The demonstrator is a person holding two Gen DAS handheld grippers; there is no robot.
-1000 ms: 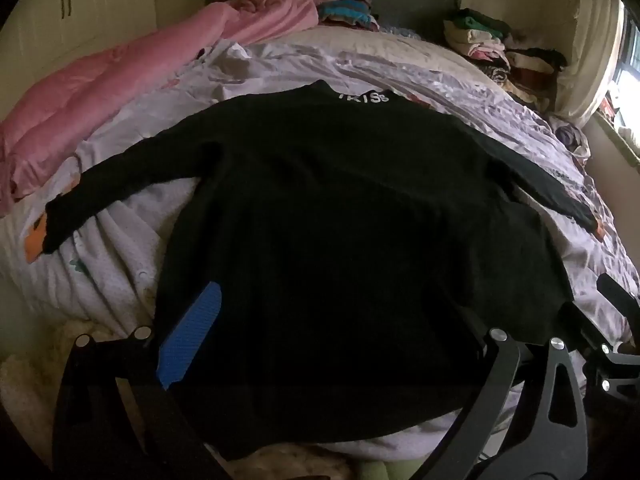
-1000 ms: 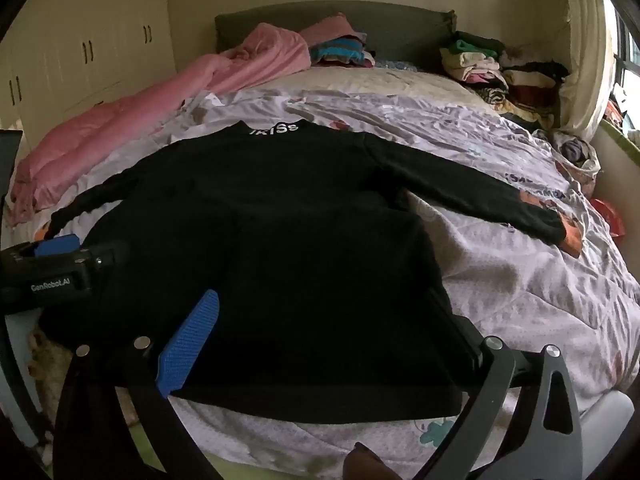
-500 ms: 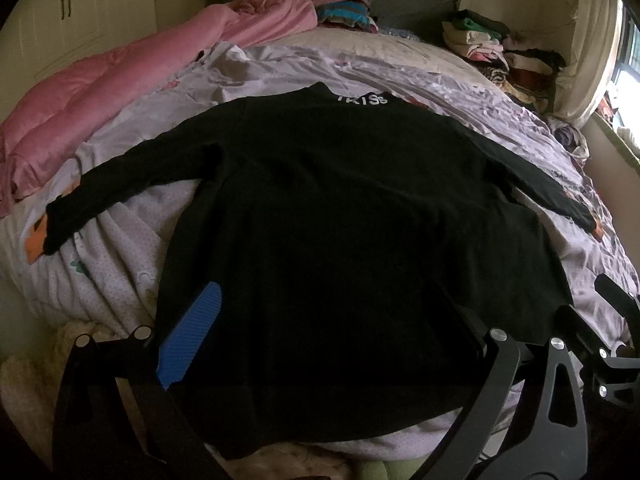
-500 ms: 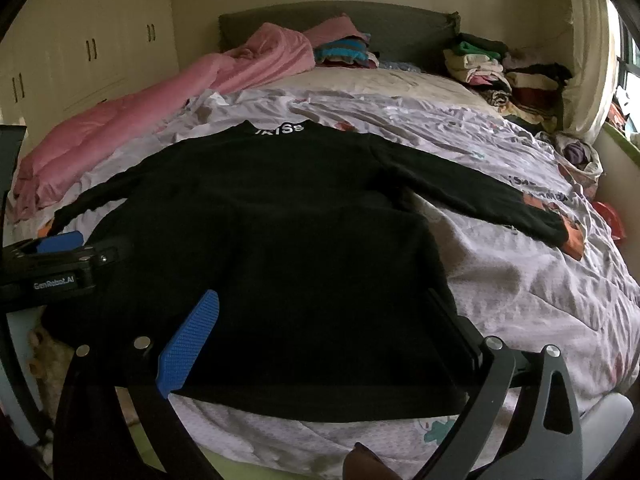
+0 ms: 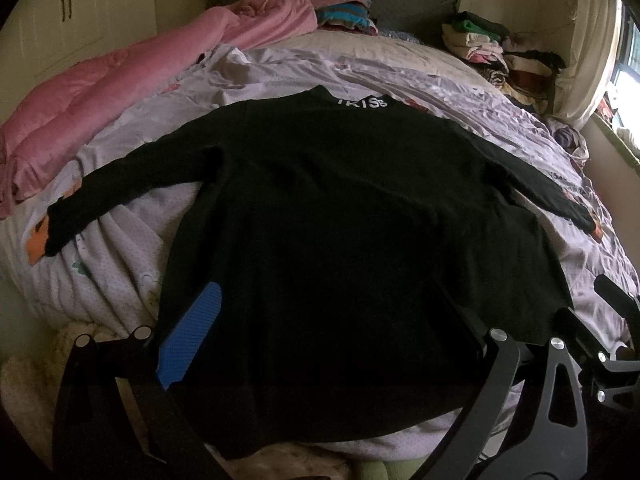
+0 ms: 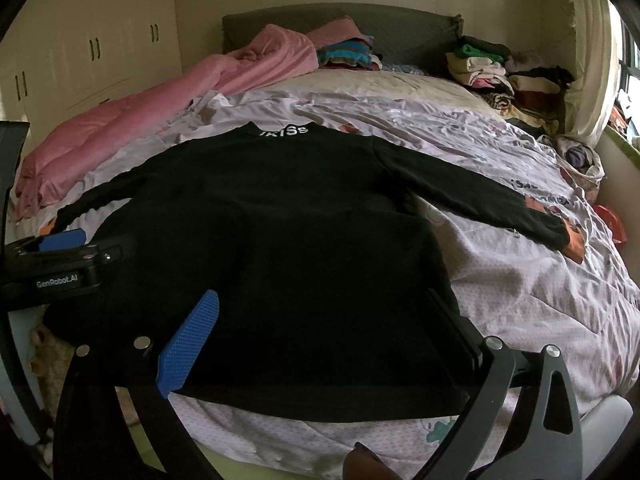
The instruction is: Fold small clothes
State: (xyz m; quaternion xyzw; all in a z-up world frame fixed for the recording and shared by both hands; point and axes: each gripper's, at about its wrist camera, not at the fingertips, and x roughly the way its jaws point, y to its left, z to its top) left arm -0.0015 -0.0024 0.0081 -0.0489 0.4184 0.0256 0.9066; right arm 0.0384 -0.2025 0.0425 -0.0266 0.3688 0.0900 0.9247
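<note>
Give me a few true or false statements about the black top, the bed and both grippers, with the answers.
1. The black top lies spread flat with both sleeves out. True.
2. The left gripper is clamped on the hem. False: it is open, holding nothing.
3. The pink quilt covers the top. False: it lies beside it, apart.
4. The right gripper is open. True.
5. Folded clothes sit near the headboard. True.

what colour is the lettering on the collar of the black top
White lettering on the black top, clearest in the right wrist view.
</note>
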